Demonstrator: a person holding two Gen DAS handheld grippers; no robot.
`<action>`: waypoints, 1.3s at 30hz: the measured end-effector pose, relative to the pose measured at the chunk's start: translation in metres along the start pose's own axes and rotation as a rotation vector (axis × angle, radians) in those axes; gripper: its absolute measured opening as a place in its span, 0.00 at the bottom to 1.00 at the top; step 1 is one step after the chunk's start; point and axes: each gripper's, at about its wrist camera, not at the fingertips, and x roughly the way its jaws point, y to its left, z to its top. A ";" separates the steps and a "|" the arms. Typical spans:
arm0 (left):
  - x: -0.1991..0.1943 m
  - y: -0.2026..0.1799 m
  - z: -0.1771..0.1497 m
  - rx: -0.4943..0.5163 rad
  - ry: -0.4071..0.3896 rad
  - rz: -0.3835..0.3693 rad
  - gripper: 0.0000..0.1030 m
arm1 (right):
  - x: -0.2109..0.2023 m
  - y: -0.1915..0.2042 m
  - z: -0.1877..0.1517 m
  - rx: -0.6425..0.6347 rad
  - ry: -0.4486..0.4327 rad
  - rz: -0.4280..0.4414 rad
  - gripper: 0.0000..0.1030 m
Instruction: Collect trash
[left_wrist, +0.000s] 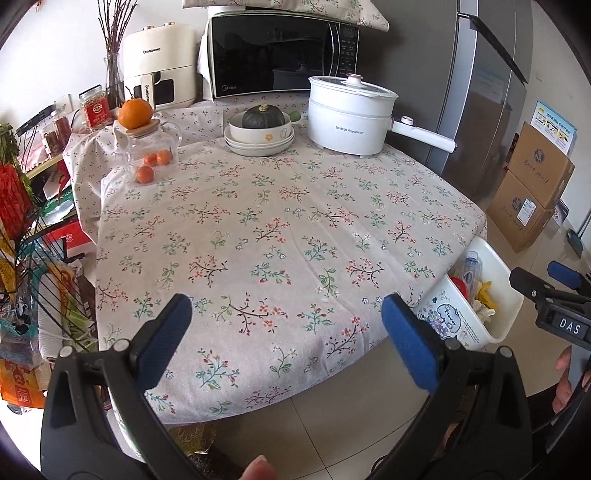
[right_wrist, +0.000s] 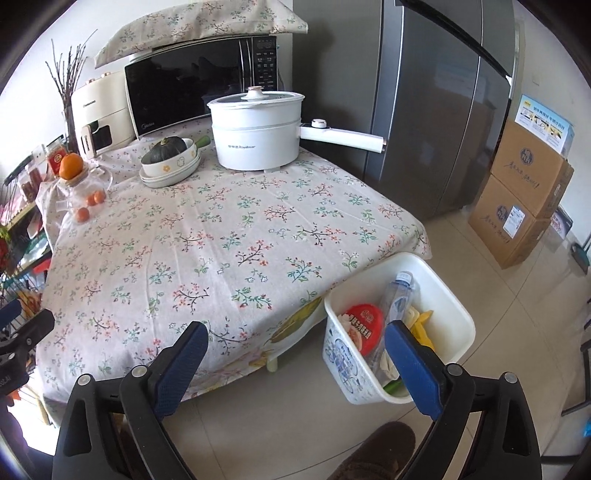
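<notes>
Your left wrist camera looks down across the table (left_wrist: 280, 229) from its near edge; your right one stands further right, above the bin (right_wrist: 448, 295). Both share the tabletop.

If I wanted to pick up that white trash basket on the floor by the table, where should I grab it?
Probably pinch the white trash basket by its top rim, coming straight down from above. The rim is a thin lip and the top is open. The far, outer edge looks best: the table crowds the near side, and the plastic bottle and red lid fill the middle.
</notes>
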 end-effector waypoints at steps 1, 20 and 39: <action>-0.002 0.001 -0.001 -0.010 -0.006 0.004 0.99 | -0.003 0.003 -0.001 -0.005 -0.011 -0.010 1.00; -0.014 -0.021 -0.003 0.011 -0.063 -0.008 0.99 | -0.013 -0.004 0.000 0.009 -0.043 -0.030 1.00; -0.018 -0.012 -0.001 -0.010 -0.078 0.006 0.99 | -0.019 0.008 0.002 -0.021 -0.065 -0.037 1.00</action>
